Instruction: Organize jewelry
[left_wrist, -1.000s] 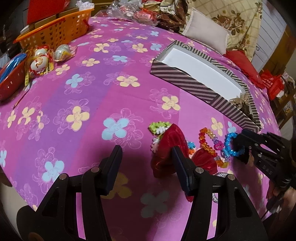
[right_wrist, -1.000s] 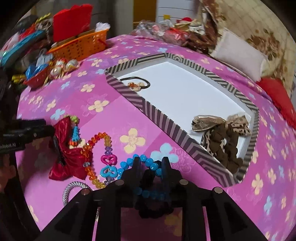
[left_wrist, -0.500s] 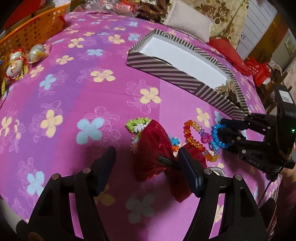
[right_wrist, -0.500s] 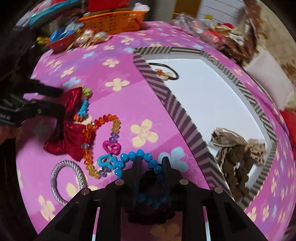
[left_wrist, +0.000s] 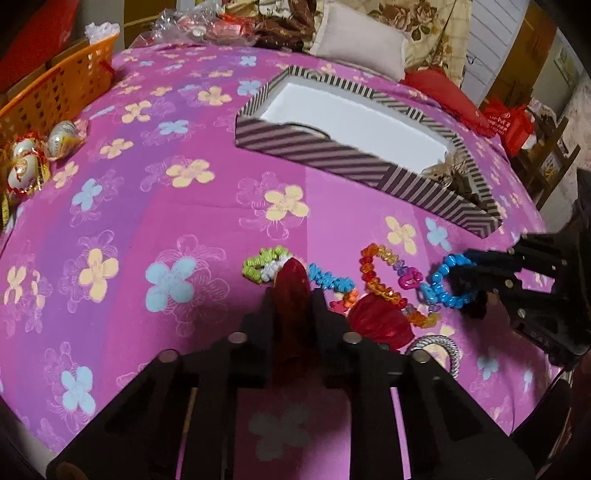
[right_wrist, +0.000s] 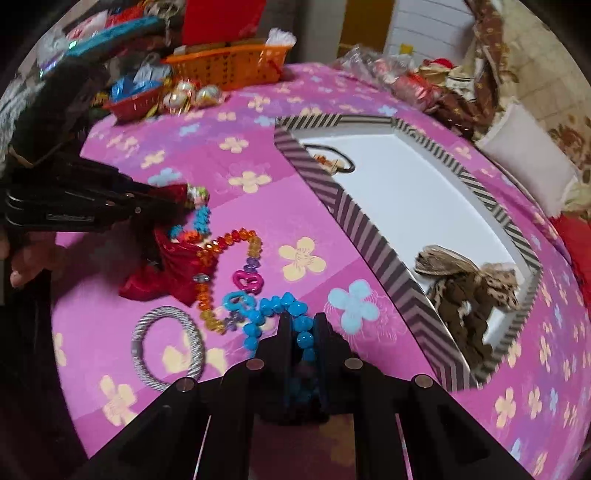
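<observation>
1. Red bow (left_wrist: 291, 284) lies on the tabletop (left_wrist: 184, 206), pinched by the just-closing left gripper (left_wrist: 290, 295), ready for lifting.
2. Right gripper (right_wrist: 303, 332), just tightened, clamps the blue bead bracelet (right_wrist: 291, 314) near the striped box (right_wrist: 369, 229).

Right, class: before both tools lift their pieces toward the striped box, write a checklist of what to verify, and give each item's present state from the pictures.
1. Left tool closed on the red bow: ok, its jaws have just closed with the bow between them.
2. Right tool closed on the blue bead bracelet: ok, beads sit between its jaws.
3. Blue bracelet free of the orange bead necklace: not ok, the two touch near the heart charms.
4. Red bow free of the necklace: not ok, the strand lies across it.
5. Striped box has free floor: ok.
6. Grey ring clear of both tools: ok.
</observation>
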